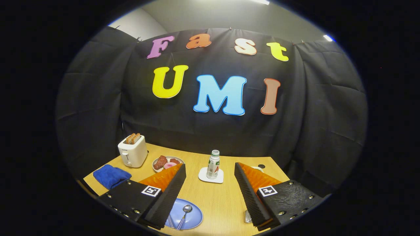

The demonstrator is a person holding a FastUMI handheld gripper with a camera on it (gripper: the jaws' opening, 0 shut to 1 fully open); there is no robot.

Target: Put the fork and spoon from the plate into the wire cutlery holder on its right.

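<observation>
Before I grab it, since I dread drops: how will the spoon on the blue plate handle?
The spoon looks like shiny metal, so probably stiff and slippery. It is thin and lies flat on the blue plate, so it may skid rather than lift. The claw is open above the table, holding nothing.

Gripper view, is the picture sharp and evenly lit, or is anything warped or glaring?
Gripper view: sharp, evenly lit; fisheye bends the table edges; mild sheen on the blue plate and spoon; open gripper fingers hide part of the plate.
</observation>
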